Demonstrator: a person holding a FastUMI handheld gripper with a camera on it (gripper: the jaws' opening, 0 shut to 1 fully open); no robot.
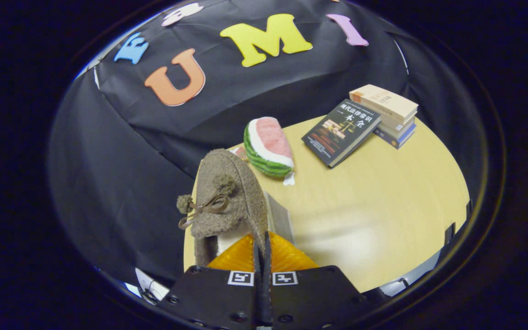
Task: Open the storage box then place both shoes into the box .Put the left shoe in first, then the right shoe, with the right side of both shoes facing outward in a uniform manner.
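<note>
Gripper (262, 250) pinches shoe (227, 197), which rises just ahead.

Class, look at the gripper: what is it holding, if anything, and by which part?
The gripper is shut on the fuzzy brown shoe, pinching the thin edge of its opening, lifted above the table.

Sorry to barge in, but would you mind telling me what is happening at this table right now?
A person's hand-held gripper has its fingers closed almost together on the edge of a fuzzy brown slipper, holding it up above the wooden table. Just beyond the slipper lies a plush watermelon slice, and further off a dark book leans against a small stack of books. A grey panel sits beside the slipper; I cannot tell whether it belongs to the storage box.
</note>
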